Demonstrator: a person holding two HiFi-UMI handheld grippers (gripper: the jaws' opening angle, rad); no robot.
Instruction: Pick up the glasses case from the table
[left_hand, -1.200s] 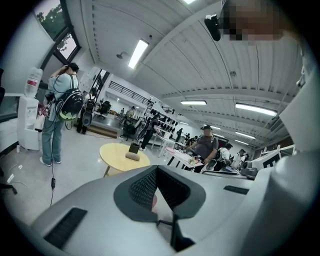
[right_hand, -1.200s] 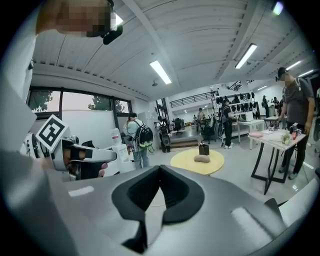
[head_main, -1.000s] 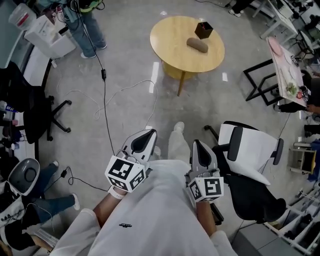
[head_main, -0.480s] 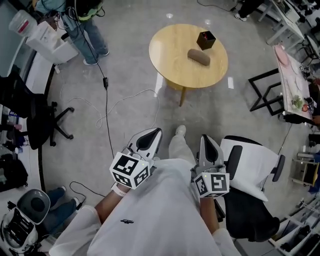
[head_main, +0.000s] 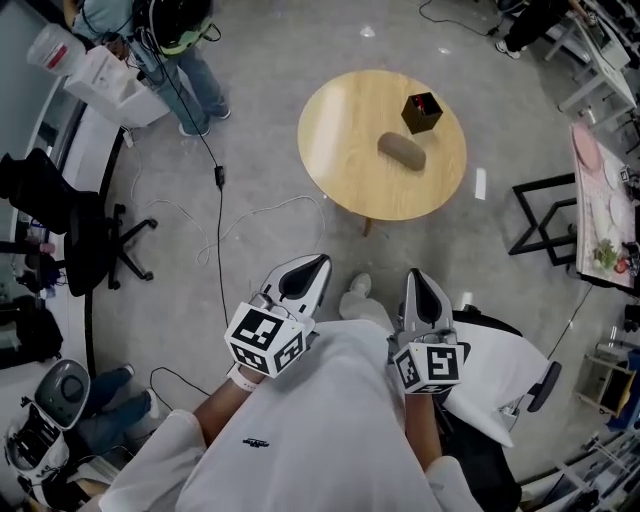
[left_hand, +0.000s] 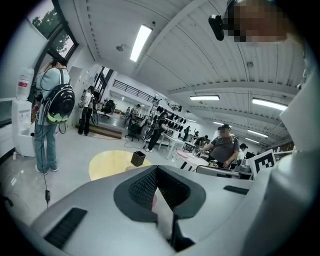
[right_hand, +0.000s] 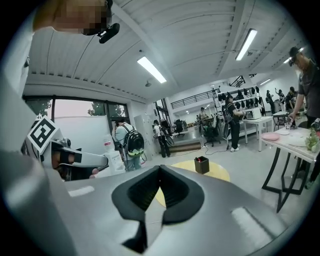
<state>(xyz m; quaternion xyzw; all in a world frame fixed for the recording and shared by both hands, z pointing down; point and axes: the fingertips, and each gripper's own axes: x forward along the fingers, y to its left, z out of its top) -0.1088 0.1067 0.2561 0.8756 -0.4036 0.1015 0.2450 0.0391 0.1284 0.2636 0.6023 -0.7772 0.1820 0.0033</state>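
Head view: both grippers sit well short of the round table (head_main: 340, 140), so this looks like the approach.
Left gripper (head_main: 308, 268) and right gripper (head_main: 417, 285) have jaws pressed together, empty. Next they must reach the table and spread. The glasses case (head_main: 401, 151) lies near the table's middle, with a black box (head_main: 421, 111) just beyond. Both gripper views hide the case behind their jaws.

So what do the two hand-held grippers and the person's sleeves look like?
Both the left gripper and right gripper have pale grey moulded shells tapering to a point, with black ribbed fingers set in a dark recess. Each carries a cube of black-and-white square markers. The person wears a white short-sleeved top.
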